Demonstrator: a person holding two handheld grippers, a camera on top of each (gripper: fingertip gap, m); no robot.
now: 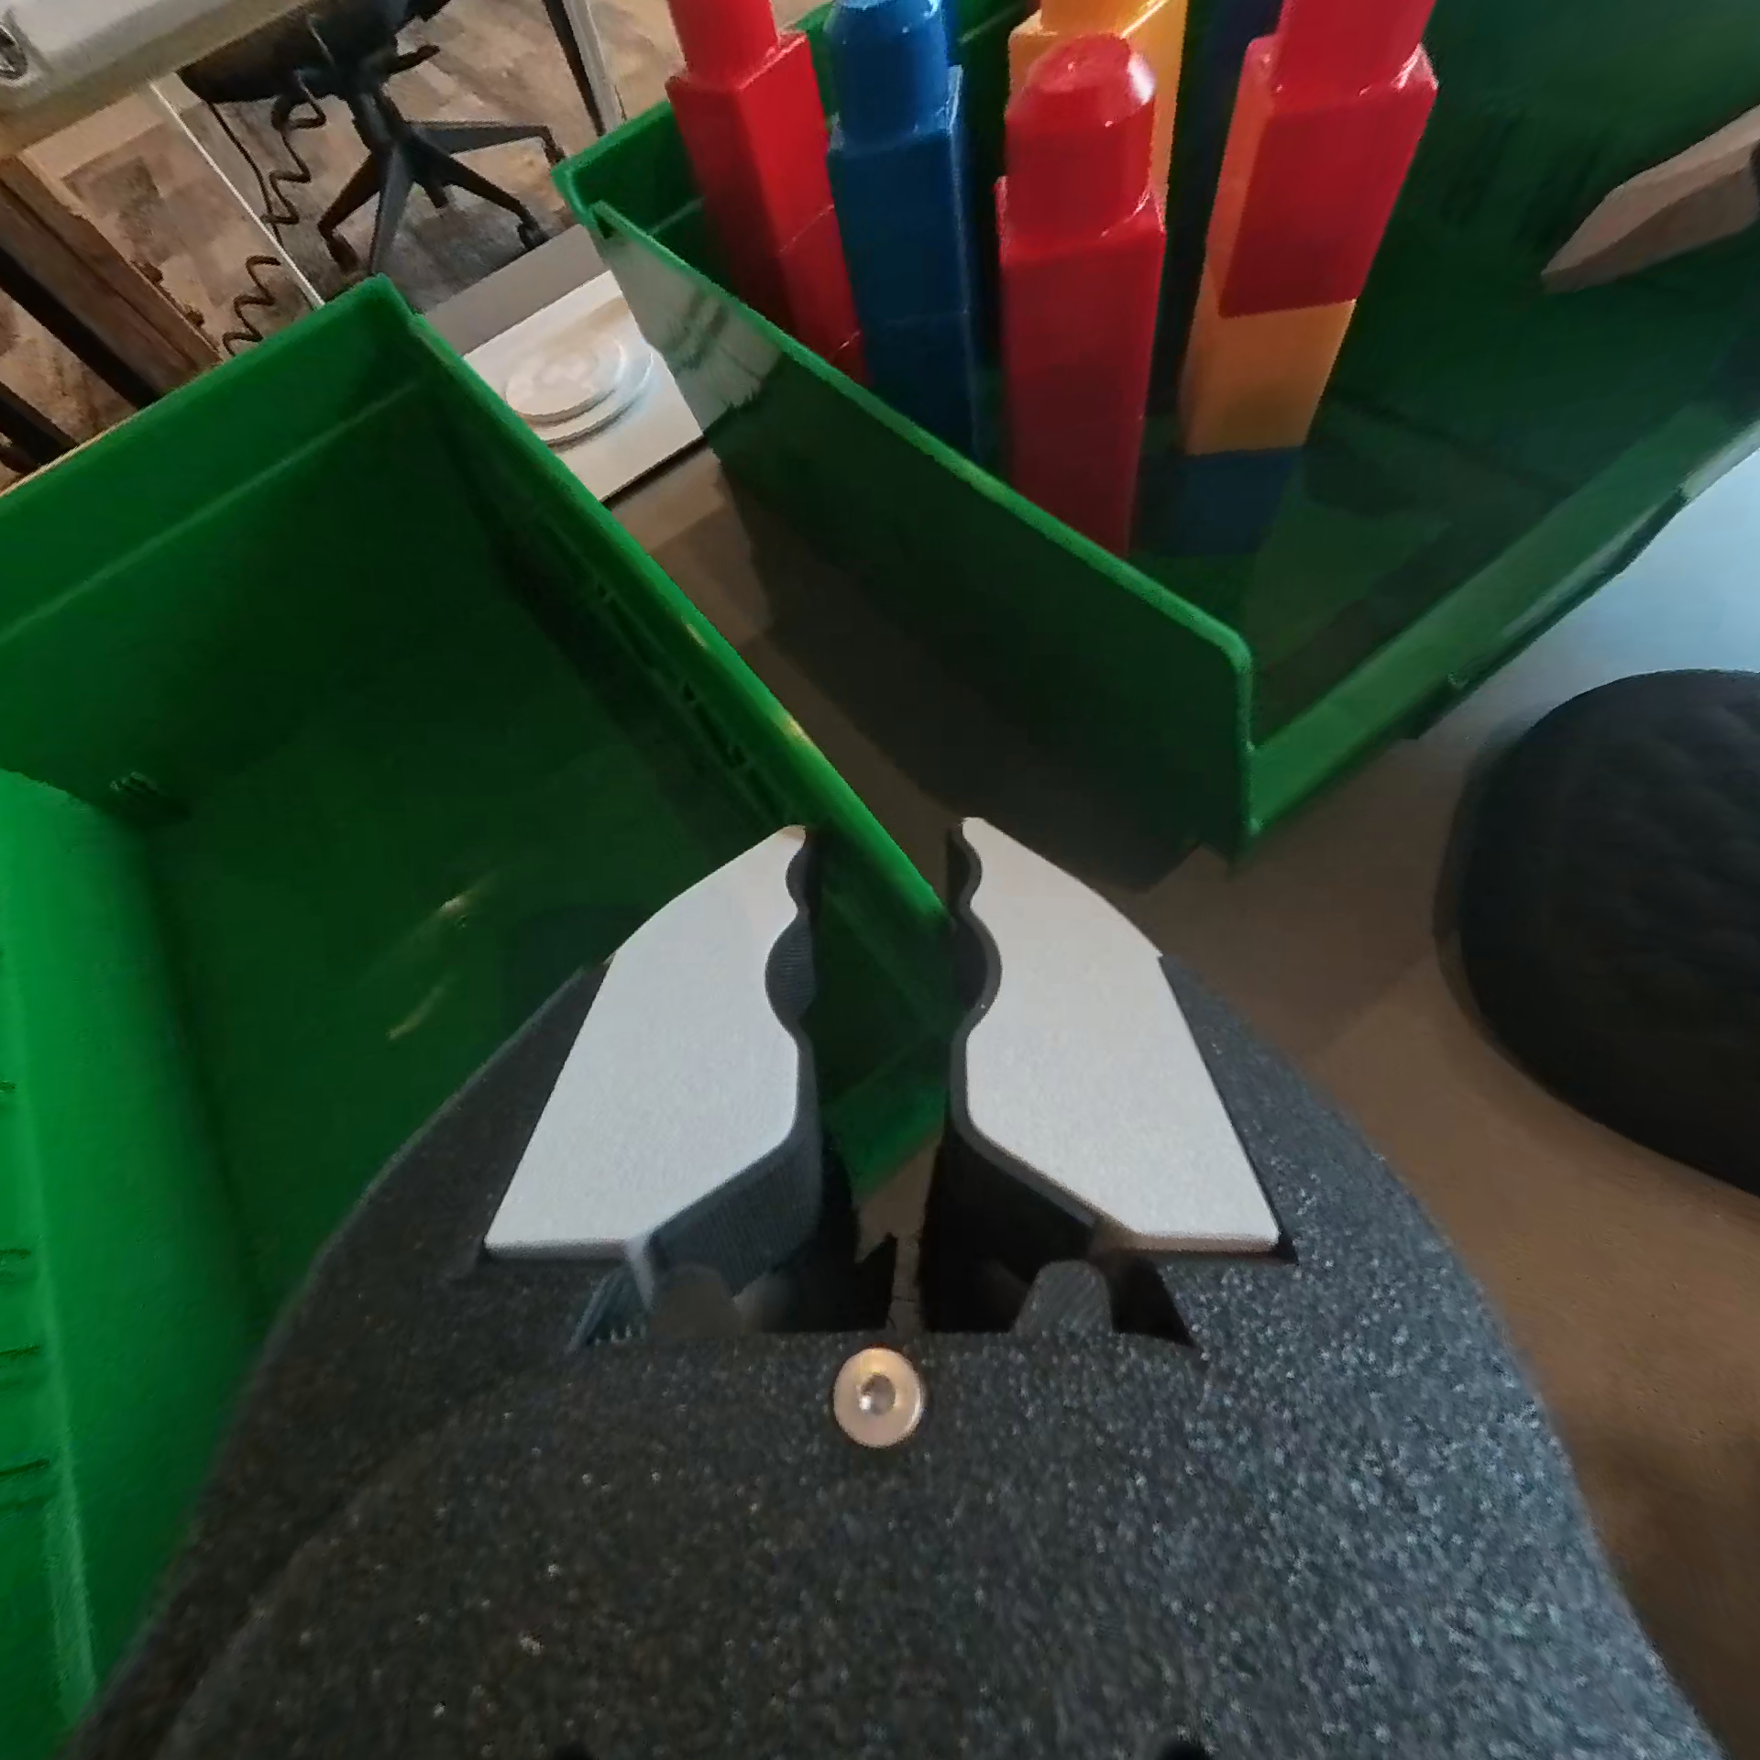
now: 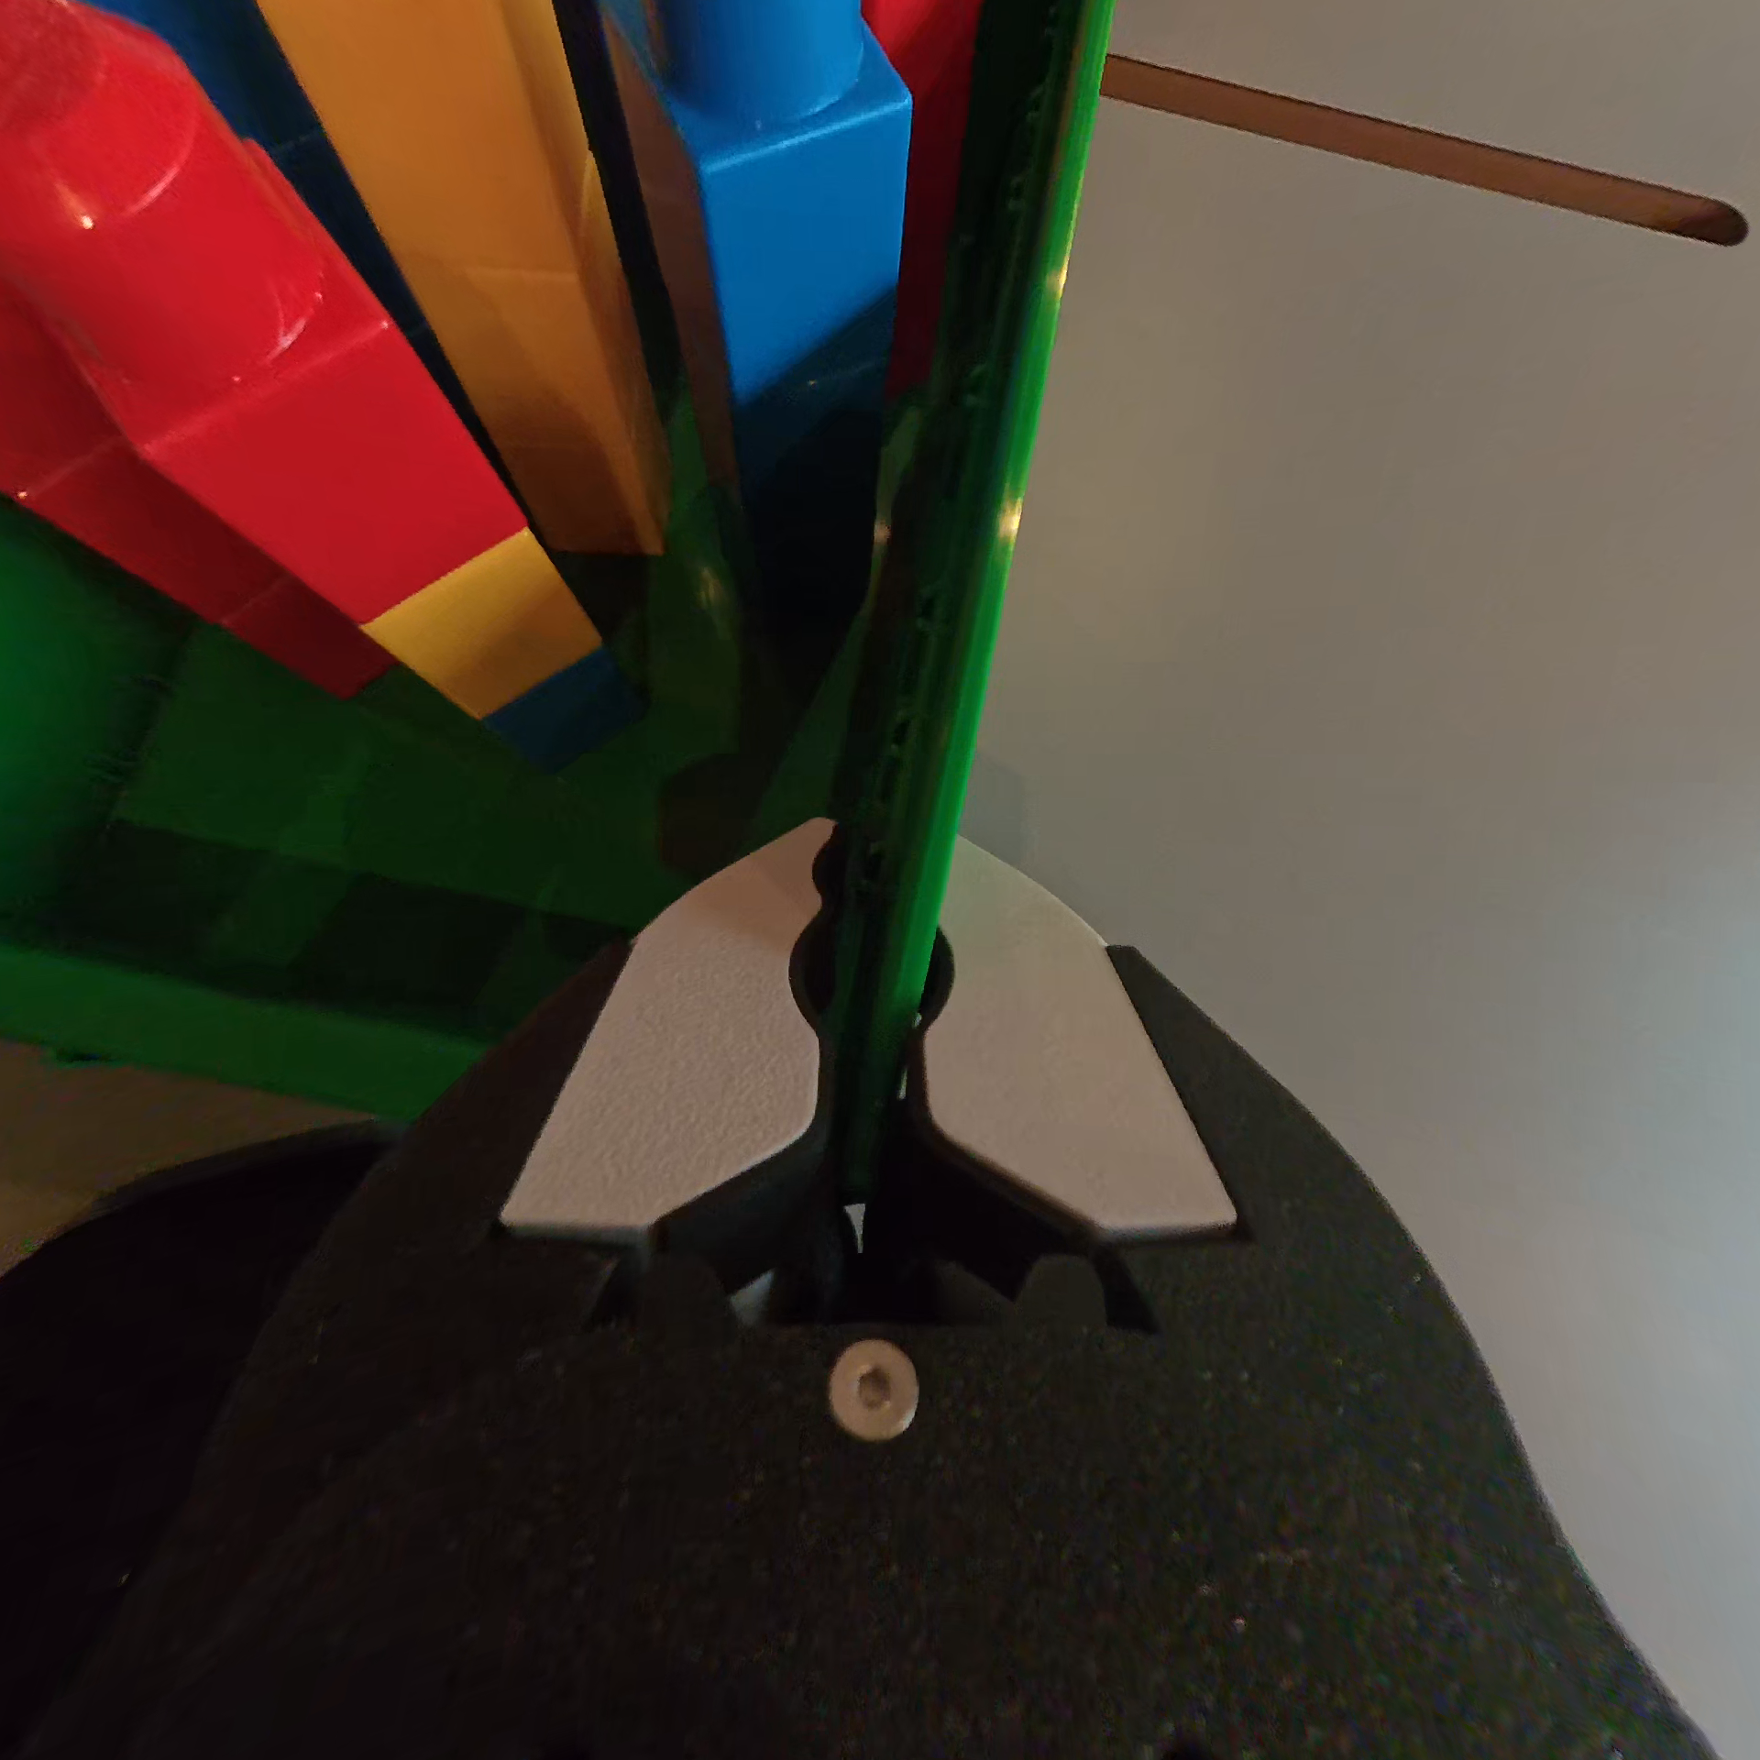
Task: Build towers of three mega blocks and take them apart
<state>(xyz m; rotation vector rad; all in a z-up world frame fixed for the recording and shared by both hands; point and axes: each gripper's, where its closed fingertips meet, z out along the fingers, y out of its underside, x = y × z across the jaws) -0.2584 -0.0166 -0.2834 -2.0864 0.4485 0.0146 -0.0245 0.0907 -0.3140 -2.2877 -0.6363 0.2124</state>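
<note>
Left tool [image 1: 881, 962] is clenched on the empty green bin's [image 1: 314, 610] wall; right tool [image 2: 881, 952] pinches the full bin's [image 2: 990, 533] wall. Upright block towers [image 1: 1076, 314] stand at one o'clock of the left tool, nearer the right.

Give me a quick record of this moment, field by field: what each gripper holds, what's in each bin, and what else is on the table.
left gripper: jaws closed on the wall of the empty green bin
right gripper: jaws closed on the wall of the block bin
block bin contents: upright towers of red, blue and orange-yellow blocks
empty green bin contents: nothing visible
table: a dark rounded object beside the block bin
towers: none gripped
</note>
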